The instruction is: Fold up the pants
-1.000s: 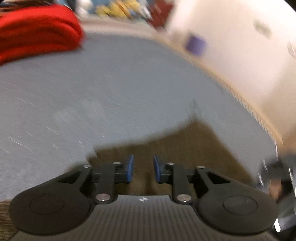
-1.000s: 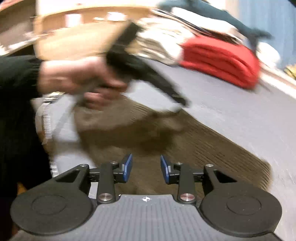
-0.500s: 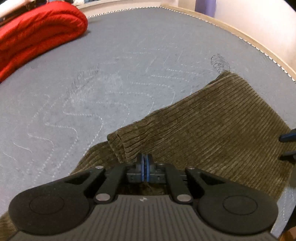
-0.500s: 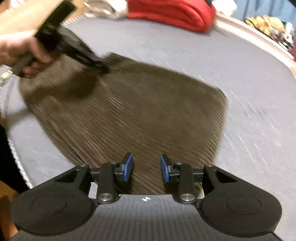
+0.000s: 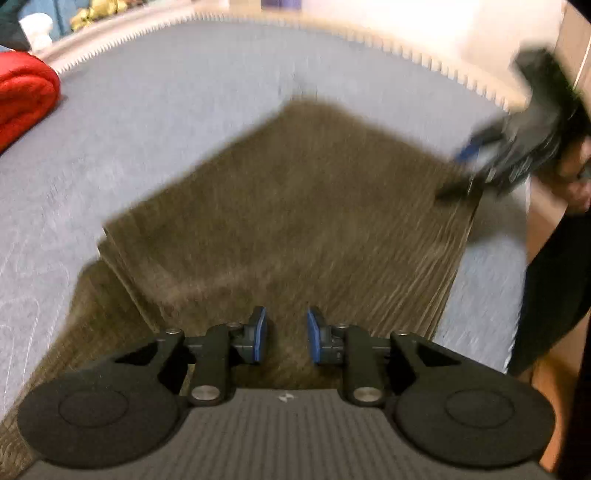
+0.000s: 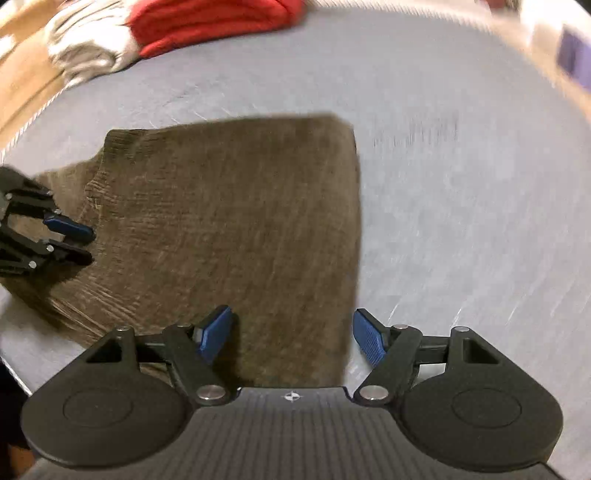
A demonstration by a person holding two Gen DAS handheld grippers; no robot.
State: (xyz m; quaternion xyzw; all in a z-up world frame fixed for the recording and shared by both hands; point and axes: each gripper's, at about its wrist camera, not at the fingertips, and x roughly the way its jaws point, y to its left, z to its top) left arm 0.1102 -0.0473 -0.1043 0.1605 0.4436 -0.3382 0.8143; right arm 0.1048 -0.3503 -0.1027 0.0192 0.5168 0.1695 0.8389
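Note:
Olive-brown corduroy pants [image 5: 295,214] lie folded flat on the grey mattress [image 5: 166,92]; they also show in the right wrist view [image 6: 229,221]. My left gripper [image 5: 284,339] is open and empty just above the cloth's near part. It also shows at the left edge of the right wrist view [image 6: 70,240]. My right gripper [image 6: 291,336] is wide open and empty over the pants' near right edge. It appears blurred at the right of the left wrist view [image 5: 476,170], over the far right corner of the pants.
A red folded blanket [image 5: 22,96] lies at the mattress's far left, seen too in the right wrist view [image 6: 214,18] beside a pale cloth pile [image 6: 85,55]. The mattress edge with piping [image 5: 406,48] runs along the back. A person's dark sleeve [image 5: 554,280] is at the right.
My left gripper, shut on the pants' edge half a second ago, has opened and pulled back. My right gripper has opened wider and swung over the pants' right edge.

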